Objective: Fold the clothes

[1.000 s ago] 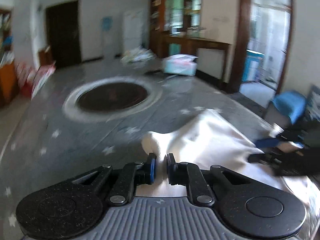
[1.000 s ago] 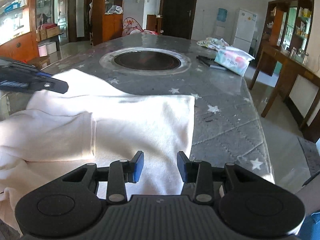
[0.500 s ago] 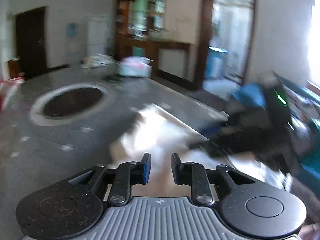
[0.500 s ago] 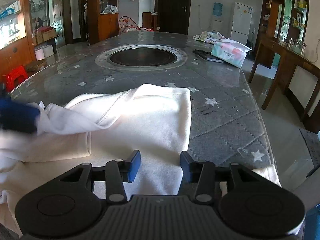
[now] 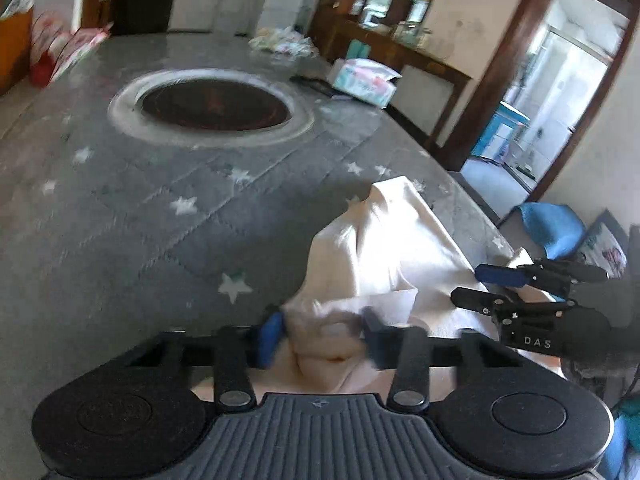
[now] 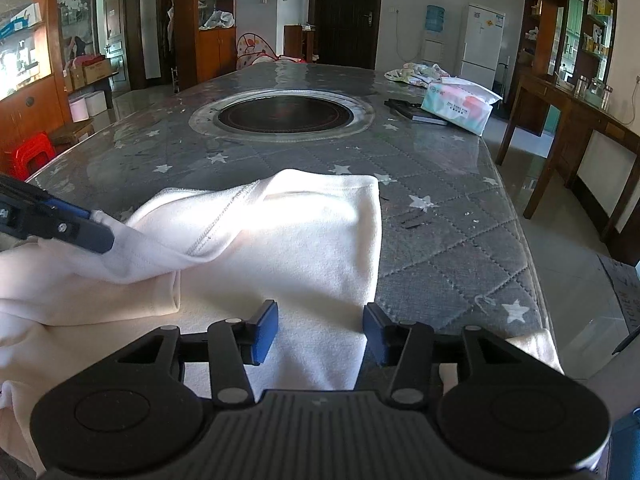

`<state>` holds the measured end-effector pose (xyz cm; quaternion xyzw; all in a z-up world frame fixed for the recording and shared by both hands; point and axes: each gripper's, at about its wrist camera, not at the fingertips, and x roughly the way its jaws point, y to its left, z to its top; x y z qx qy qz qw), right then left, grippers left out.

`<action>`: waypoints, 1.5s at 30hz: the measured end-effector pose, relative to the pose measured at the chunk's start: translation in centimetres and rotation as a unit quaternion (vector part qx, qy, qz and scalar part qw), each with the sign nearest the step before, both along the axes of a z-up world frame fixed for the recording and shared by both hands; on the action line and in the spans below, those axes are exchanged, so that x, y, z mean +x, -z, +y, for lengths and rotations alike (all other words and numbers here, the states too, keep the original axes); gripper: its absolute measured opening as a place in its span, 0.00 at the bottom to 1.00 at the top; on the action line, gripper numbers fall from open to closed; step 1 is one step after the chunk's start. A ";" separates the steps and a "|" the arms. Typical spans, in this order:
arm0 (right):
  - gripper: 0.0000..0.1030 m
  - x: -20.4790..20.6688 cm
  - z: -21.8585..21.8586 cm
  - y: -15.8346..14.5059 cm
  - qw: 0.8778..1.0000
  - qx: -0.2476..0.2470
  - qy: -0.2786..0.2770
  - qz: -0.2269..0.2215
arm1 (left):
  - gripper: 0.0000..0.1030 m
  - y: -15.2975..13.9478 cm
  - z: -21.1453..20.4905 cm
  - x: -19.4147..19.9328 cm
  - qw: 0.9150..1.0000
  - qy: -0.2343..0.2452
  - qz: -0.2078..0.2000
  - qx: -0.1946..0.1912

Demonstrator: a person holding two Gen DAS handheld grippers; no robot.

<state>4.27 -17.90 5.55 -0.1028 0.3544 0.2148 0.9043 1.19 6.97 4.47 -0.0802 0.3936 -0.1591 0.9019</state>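
A cream-white garment [image 6: 304,240] lies on the near end of the grey star-patterned table cover [image 6: 440,248]. One layer is pulled up into a ridge toward my left gripper [image 6: 98,232]. In the left wrist view the left gripper [image 5: 322,334] is shut on a thick bunch of the garment [image 5: 384,248] that fills the gap between its pads. My right gripper [image 6: 320,328] hovers open over the garment's near right edge, pinching nothing. It also shows at the right of the left wrist view, where the right gripper [image 5: 468,285] has its fingers apart.
A round dark recess [image 6: 280,114] sits mid-table. Beyond it are a tissue pack [image 6: 460,106], a dark flat object [image 6: 416,114] and a bundle of cloth [image 6: 416,72]. The table's right edge drops to the floor beside a wooden side table [image 6: 580,120].
The left gripper swung and dragged the garment's far left layer up and toward the near left. Its jaws stand wider, around a thicker bunch. The right jaws widened a little while staying in place.
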 end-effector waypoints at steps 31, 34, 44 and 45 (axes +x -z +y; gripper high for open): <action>0.44 9.3 4.0 -0.7 0.999 0.011 -0.045 0.010 | 0.12 0.3 2.2 5.8 0.996 -0.029 -0.062 0.065; 0.44 10.7 4.2 0.0 0.999 0.007 -0.041 0.018 | 0.10 1.6 3.1 7.3 0.992 -0.054 -0.052 0.104; 0.44 11.5 4.1 0.1 1.000 0.002 -0.028 0.003 | 0.11 0.8 6.3 7.8 0.982 -0.137 -0.071 0.113; 0.44 11.4 4.2 0.0 0.999 0.004 -0.032 0.003 | 0.11 0.5 6.3 7.4 0.985 -0.126 -0.073 0.096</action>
